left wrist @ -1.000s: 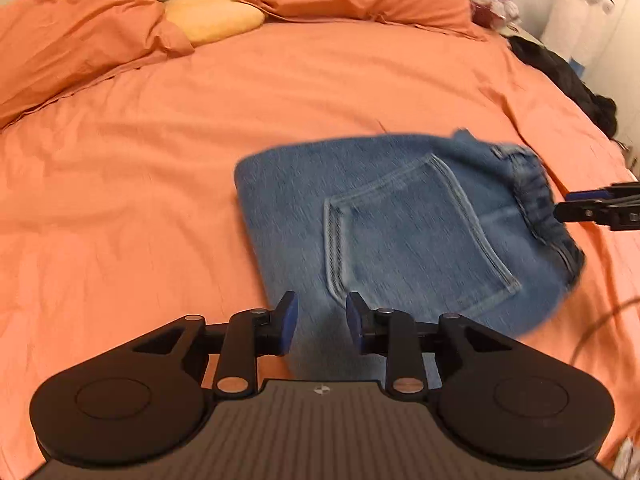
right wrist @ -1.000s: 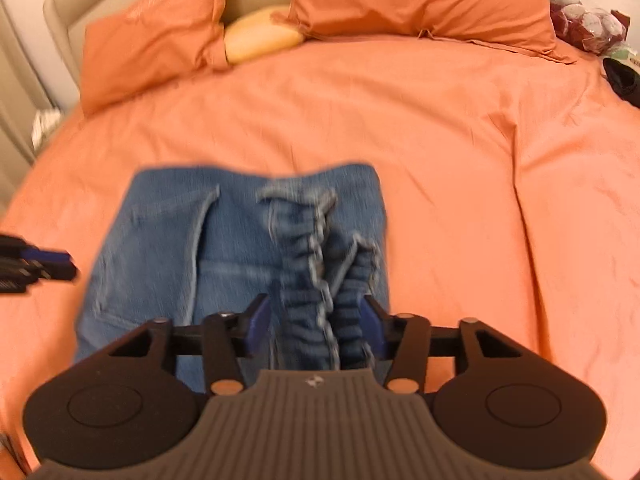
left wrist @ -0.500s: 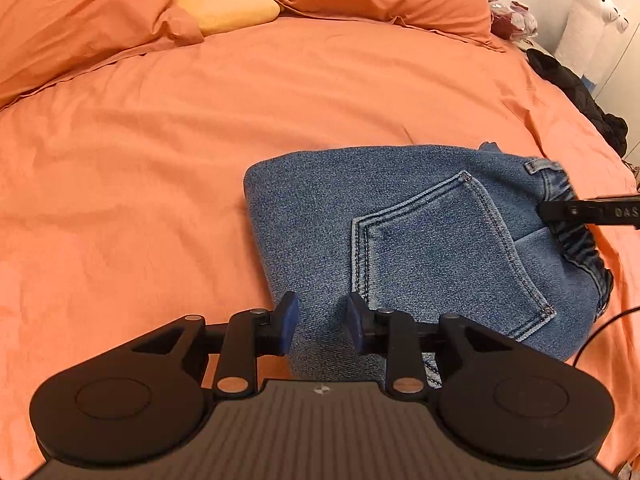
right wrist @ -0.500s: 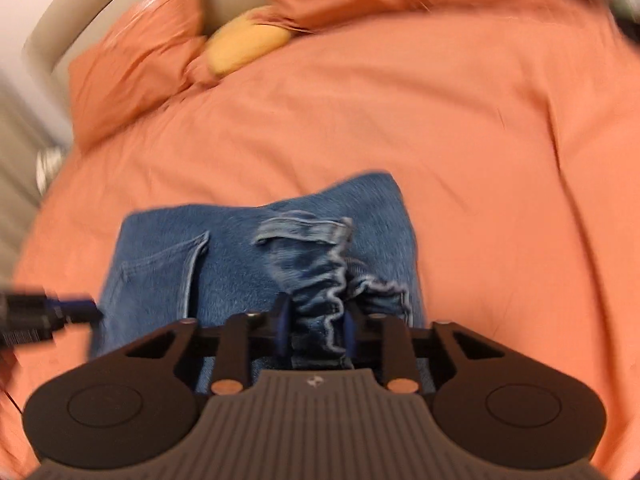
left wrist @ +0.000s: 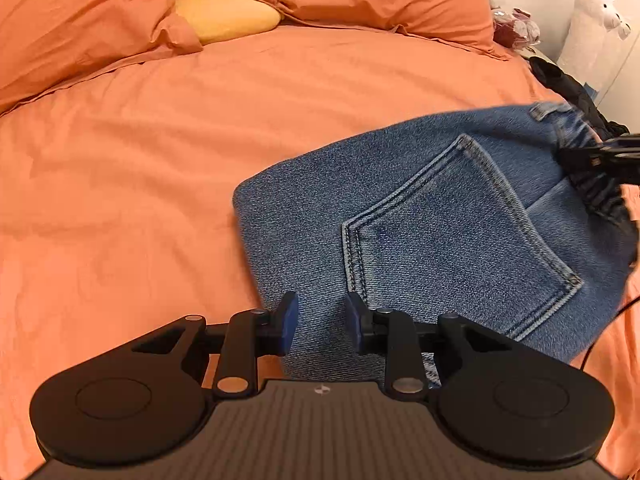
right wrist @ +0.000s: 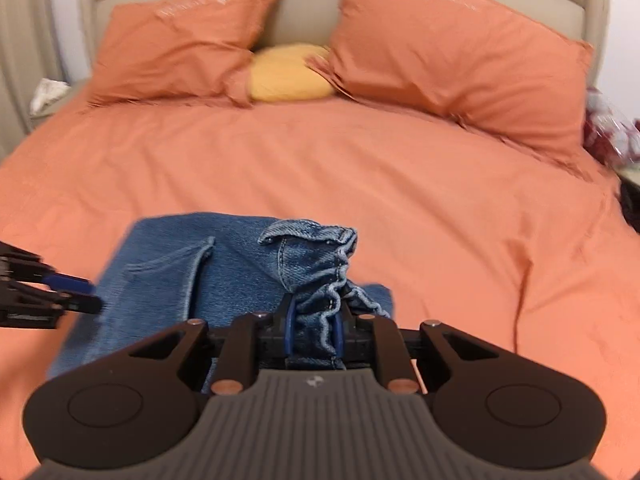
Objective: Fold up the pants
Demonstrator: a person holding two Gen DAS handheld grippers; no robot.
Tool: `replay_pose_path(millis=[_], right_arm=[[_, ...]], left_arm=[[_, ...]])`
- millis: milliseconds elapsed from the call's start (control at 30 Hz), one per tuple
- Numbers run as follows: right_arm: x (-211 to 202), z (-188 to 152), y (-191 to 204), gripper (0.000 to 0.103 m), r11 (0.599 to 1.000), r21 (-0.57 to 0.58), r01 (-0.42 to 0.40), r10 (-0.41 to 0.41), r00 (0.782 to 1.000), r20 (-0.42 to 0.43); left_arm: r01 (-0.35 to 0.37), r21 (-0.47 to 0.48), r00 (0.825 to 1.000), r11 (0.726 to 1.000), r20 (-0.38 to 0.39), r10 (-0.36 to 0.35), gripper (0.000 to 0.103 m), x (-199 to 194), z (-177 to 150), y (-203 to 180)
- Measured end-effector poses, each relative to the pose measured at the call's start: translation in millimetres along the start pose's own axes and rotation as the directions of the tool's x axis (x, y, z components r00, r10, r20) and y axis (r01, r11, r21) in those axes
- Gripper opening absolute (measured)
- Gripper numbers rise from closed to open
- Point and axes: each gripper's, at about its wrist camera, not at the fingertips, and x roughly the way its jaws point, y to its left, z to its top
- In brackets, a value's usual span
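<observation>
The folded jeans sit on the orange bedspread, back pocket facing up. The right gripper has its fingers clamped on the bunched waistband, which rises up between the pads. The left gripper hangs over the jeans' near edge, fingers apart, denim showing in the gap but not pinched.

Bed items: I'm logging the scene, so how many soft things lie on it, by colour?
Orange pillows: 2
Yellow cushion: 1
Blue jeans: 1, waistband pinched in the right tool
Total: 4
</observation>
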Motion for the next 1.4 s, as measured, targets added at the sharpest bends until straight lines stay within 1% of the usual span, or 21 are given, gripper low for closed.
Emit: replay_pose_path(millis=[100,200,300,367,467,500,533,600,633,667,767,833,900,967,1067,1100,1167,1200,1267,1333,1400], right_arm=[[26,-8,-14,0.013,0.998,0.039,0.039,-0.036,0.997,-0.066],[46,-17,-22,0.014,0.996,0.071,0.046,-0.039,0.994,-0.101],[62,-24,-27,0.016,0.992,0.117,0.055,-0.039,0.990,-0.135],[68,-25,-27,0.019,0.987,0.143,0.067,-0.046,0.989,-0.144],[65,-22,-15,0.020,0.989,0.099,0.106,-0.090,0.984,-0.151],[61,-20,-10,0.020,0.989,0.086,0.119,-0.105,0.983,-0.148],[55,-18,-7,0.023,0.989,0.072,0.126,-0.115,0.983,-0.141],[36,-15,1,0.031,0.989,0.037,0.142,-0.138,0.986,-0.091],[23,-17,4,0.032,0.989,0.027,0.146,-0.145,0.988,-0.052],[10,-20,7,0.032,0.989,0.026,0.143,-0.142,0.989,-0.029],[-22,-35,16,0.032,0.997,0.034,0.073,-0.073,0.997,-0.002],[-37,-50,26,0.032,0.999,-0.001,0.042,-0.042,0.999,0.008],[-42,-65,35,0.032,0.999,-0.040,0.013,-0.013,1.000,0.001],[-39,-82,38,0.032,0.997,-0.071,0.012,-0.013,1.000,-0.014],[-28,-103,32,0.032,0.997,-0.067,0.026,-0.028,0.999,-0.024],[-23,-108,29,0.031,0.997,-0.062,0.034,-0.036,0.999,-0.027],[-16,-117,20,0.030,1.000,-0.010,0.021,-0.022,0.999,-0.024],[-15,-121,17,0.030,1.000,0.013,0.016,-0.016,1.000,-0.023],[-9,-123,17,0.028,1.000,0.016,0.019,-0.019,0.999,-0.025],[-3,-124,18,0.026,0.999,0.015,0.034,-0.033,0.999,-0.032],[3,-121,19,0.024,0.999,0.024,0.046,-0.045,0.998,-0.043]], left_arm=[[0.014,0.029,1.000,0.999,0.000,-0.014,0.031,6,2,-5],[0.014,0.052,1.000,0.999,0.001,-0.014,0.031,12,3,-9],[0.013,0.070,0.999,0.997,-0.031,-0.011,0.028,23,3,-10],[0.006,0.061,0.997,0.998,-0.072,-0.002,0.027,36,2,-10],[-0.038,0.099,0.994,0.994,-0.097,0.048,0.026,47,2,-20],[-0.042,0.097,0.993,0.994,-0.102,0.052,0.022,46,3,-22],[-0.048,0.093,0.993,0.995,-0.100,0.058,0.021,41,5,-23],[-0.059,0.103,0.995,0.993,-0.071,0.066,0.021,27,3,-25],[-0.049,0.107,0.997,0.993,-0.055,0.055,0.022,18,0,-24],[-0.036,0.109,0.998,0.993,-0.040,0.040,0.022,8,-4,-25],[-0.002,0.117,1.000,0.993,0.014,0.000,0.022,-24,-20,-28],[0.030,0.107,0.999,0.994,0.024,-0.033,0.022,-38,-32,-33],[0.052,0.116,0.999,0.992,0.009,-0.053,0.022,-44,-46,-40],[0.057,0.127,0.998,0.990,-0.010,-0.056,0.022,-41,-58,-47],[0.037,0.149,0.999,0.988,-0.008,-0.036,0.020,-40,-75,-54],[0.041,0.143,0.999,0.989,-0.027,-0.037,0.019,-38,-81,-55],[0.059,0.133,0.995,0.989,-0.090,-0.047,0.016,-30,-94,-55],[0.063,0.137,0.993,0.989,-0.103,-0.049,0.016,-26,-102,-56],[0.050,0.174,0.997,0.984,-0.060,-0.040,0.016,-23,-113,-58],[0.055,0.124,0.997,0.991,-0.067,-0.047,0.016,-17,-109,-54],[0.050,0.104,0.996,0.993,-0.080,-0.042,0.017,-12,-103,-53]])
